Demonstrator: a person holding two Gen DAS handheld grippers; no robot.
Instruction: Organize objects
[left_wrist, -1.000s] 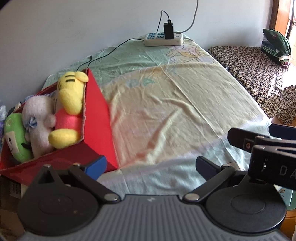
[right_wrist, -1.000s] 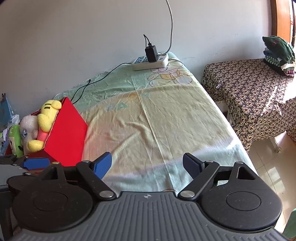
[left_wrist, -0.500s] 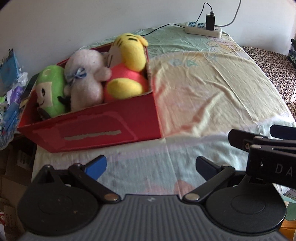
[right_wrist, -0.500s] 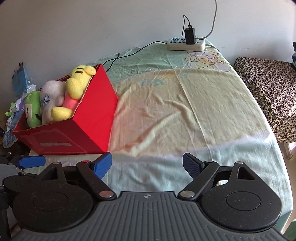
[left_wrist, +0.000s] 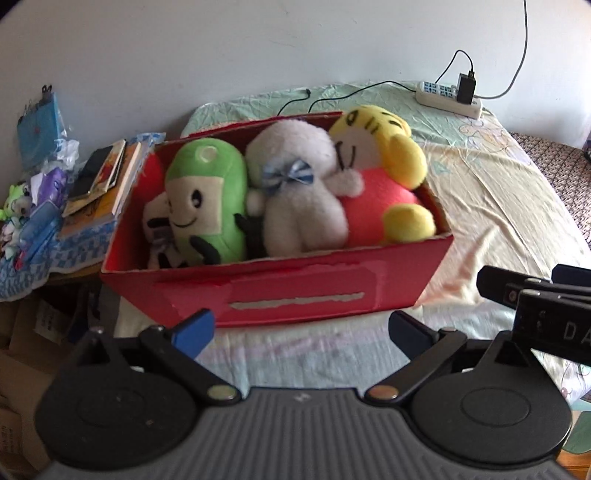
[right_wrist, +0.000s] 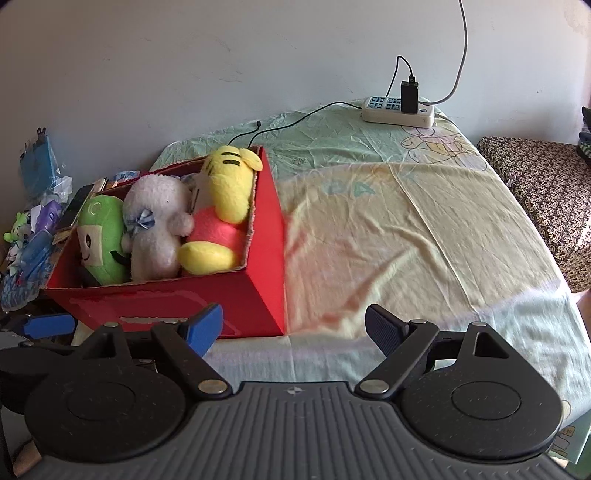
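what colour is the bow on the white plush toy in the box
Blue and white striped bow on the white plush toy; clearest in the left wrist view.

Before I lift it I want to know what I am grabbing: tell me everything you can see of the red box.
The red box is an open-topped rectangular carton, cardboard by its look, with ragged pale rims and a torn strip on its long front wall. It sits level on the bed sheet near its left edge. Packed inside, upright and touching, are a green plush, a white plush and a yellow plush. Neither gripper touches it.
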